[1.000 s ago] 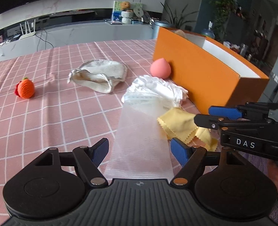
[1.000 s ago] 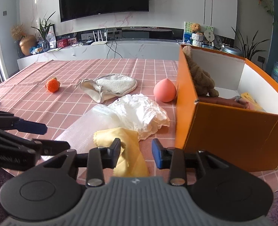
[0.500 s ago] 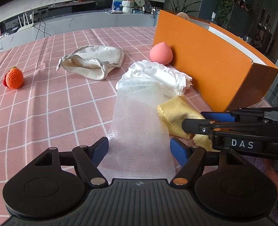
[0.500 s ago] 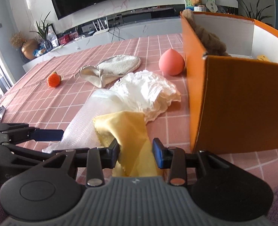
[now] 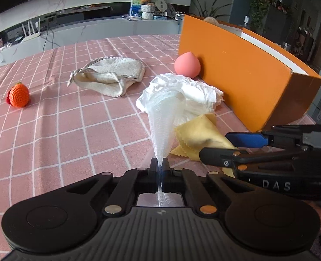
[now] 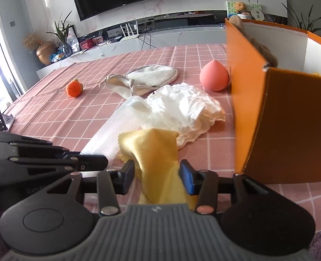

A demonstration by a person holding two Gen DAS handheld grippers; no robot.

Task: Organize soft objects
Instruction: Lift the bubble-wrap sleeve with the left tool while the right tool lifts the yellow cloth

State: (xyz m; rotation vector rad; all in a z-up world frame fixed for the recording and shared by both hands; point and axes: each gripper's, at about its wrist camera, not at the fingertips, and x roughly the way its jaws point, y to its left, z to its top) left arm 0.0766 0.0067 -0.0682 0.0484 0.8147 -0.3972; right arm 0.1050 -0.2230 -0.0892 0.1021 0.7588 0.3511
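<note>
My left gripper [image 5: 159, 163] is shut on the near end of a white foam mesh sleeve [image 5: 163, 119], which bunches into a cone. The sleeve also shows in the right wrist view [image 6: 117, 128], with the left gripper [image 6: 99, 162] at its near end. My right gripper [image 6: 157, 174] is open around a yellow cloth [image 6: 156, 150] without pinching it; it shows in the left wrist view [image 5: 225, 145] over the yellow cloth [image 5: 199, 132]. A crumpled white cloth [image 6: 184, 111], a pink sponge [image 6: 213, 77], a cream pouch [image 6: 143, 80] and an orange knitted toy [image 6: 73, 88] lie on the pink checked tablecloth [image 6: 62, 117].
An orange box [image 6: 280, 117] with white inner walls stands at the right, holding a brown plush toy [image 6: 262, 47]. The table's near edge lies just under both grippers. A TV counter [image 6: 160, 37] runs behind the table.
My left gripper has closed on the foam mesh sleeve, gathering its near end into a cone. My right gripper has moved forward so the yellow cloth sits between its open fingers.
</note>
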